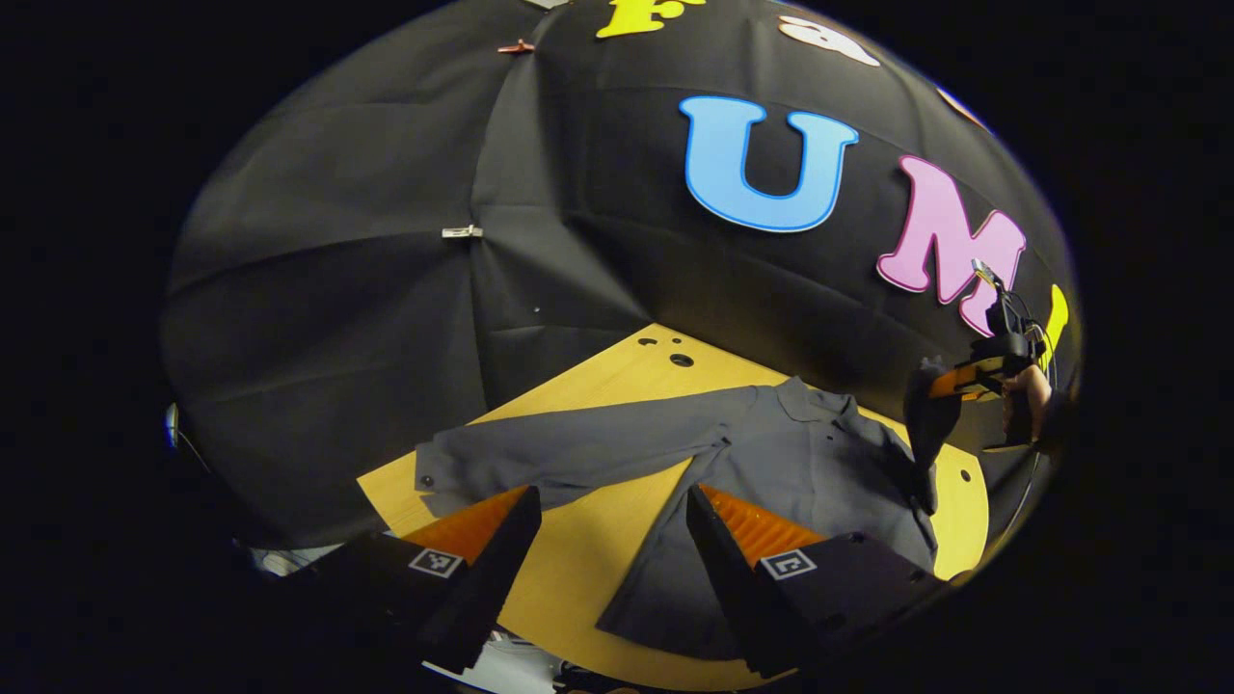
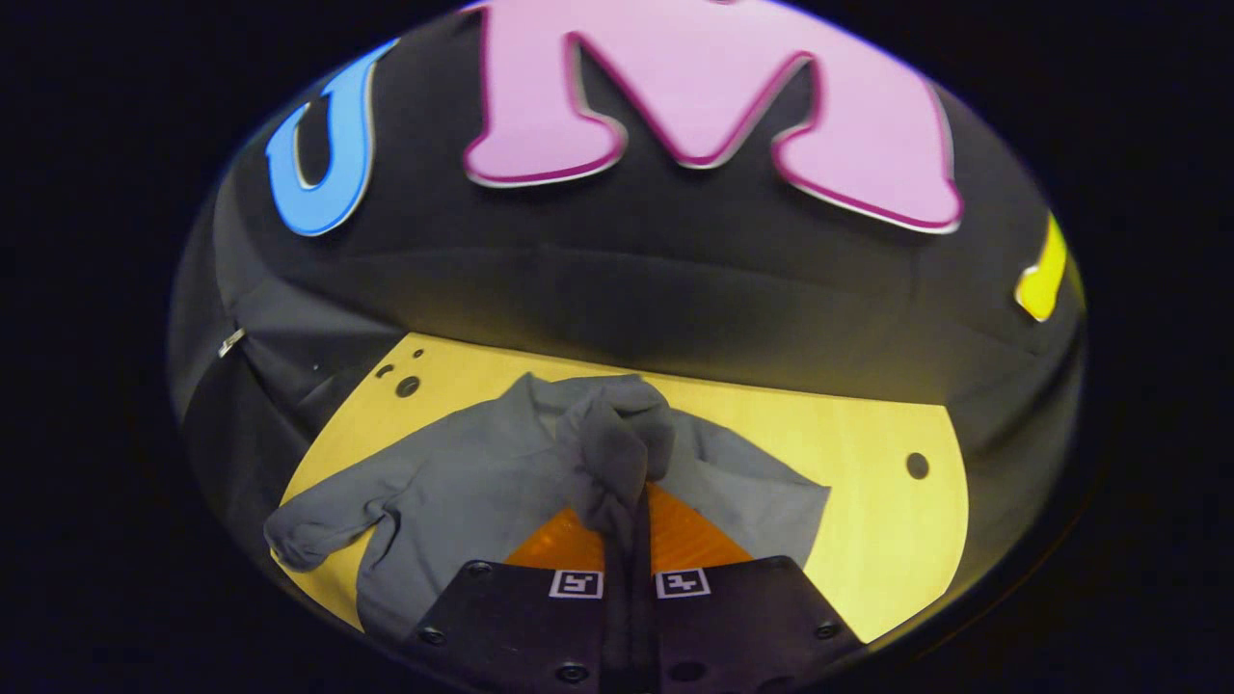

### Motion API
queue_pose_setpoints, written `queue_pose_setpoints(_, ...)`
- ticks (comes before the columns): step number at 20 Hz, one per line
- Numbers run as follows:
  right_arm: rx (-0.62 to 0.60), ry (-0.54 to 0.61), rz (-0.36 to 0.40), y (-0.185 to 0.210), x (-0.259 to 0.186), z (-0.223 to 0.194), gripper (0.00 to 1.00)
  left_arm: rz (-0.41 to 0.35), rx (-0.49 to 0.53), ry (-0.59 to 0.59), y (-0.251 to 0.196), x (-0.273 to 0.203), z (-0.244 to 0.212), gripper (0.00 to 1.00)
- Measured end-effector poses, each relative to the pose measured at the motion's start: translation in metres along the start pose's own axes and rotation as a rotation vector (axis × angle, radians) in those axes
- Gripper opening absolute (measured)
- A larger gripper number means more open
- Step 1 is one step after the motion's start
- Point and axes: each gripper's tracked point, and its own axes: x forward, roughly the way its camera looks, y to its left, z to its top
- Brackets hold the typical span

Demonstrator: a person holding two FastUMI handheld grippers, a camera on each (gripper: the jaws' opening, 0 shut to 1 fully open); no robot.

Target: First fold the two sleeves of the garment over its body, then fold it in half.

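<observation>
On the yellow wooden table (image 1: 598,549), which has a few round holes near its far edge and backs onto the black cloth wall (image 1: 337,289), a grey long-sleeved garment (image 1: 771,453) lies spread out with its collar toward the wall. In the left gripper view one sleeve (image 1: 569,453) stretches flat across the tabletop to the left, its cuff near the table's left edge, and the body runs down toward the near edge, partly behind the left gripper (image 1: 607,540). That gripper hovers above the table with its two fingers wide apart, nothing between them; bare wood and the lower hem of the garment show in the gap.

At the right side of the same view the right gripper (image 1: 950,386), held by a person's hand (image 1: 1027,390), is raised above the table, and the other sleeve (image 1: 925,424) hangs from it in a dark drape down to the shoulder of the garment.

In the right gripper view the right gripper (image 2: 631,525) has its fingers pressed together on a bunched fold of that sleeve (image 2: 617,453), which rises from the fingertips in a crumpled column over the garment (image 2: 463,492). Below it the flat sleeve (image 2: 318,525) ends in a rumpled cuff close to the table's (image 2: 868,511) left edge.
</observation>
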Motion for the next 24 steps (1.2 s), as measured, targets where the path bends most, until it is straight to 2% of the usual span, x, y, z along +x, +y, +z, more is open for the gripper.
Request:
queue_pose_setpoints(1, -0.030, 0.005, 0.015, 0.013, 0.006, -0.002, 0.05, 0.014, -0.022, 0.014, 0.008, 0.000, -0.003, 0.92)
queue_pose_setpoints(2, -0.051, 0.015, 0.034, 0.030, 0.009, -0.005, 0.05, 0.029, -0.040, 0.025, 0.016, -0.001, -0.009, 0.96)
queue_pose_setpoints(9, -0.100, 0.101, 0.132, 0.128, 0.066, -0.035, 0.05, 0.115, -0.061, 0.048, 0.053, 0.003, -0.020, 0.96)
queue_pose_setpoints(14, -0.131, 0.149, 0.154, 0.169, 0.090, -0.057, 0.05, 0.127, -0.074, 0.052, 0.055, 0.003, -0.021, 0.96)
queue_pose_setpoints(18, -0.132, 0.182, 0.186, 0.197, 0.099, -0.071, 0.10, 0.130, -0.066, 0.062, 0.057, 0.006, -0.023, 0.96)
queue_pose_setpoints(19, -0.141, 0.181, 0.189, 0.201, 0.097, -0.070, 0.16, 0.136, -0.071, 0.054, 0.059, 0.007, -0.022, 0.96)
queue_pose_setpoints(23, -0.146, 0.152, 0.233, 0.215, 0.078, -0.064, 0.89, 0.171, -0.113, 0.042, 0.082, 0.020, -0.021, 0.96)
queue_pose_setpoints(24, -0.138, 0.141, 0.239, 0.213, 0.070, -0.060, 0.94, 0.184, -0.113, 0.034, 0.091, 0.023, -0.019, 0.96)
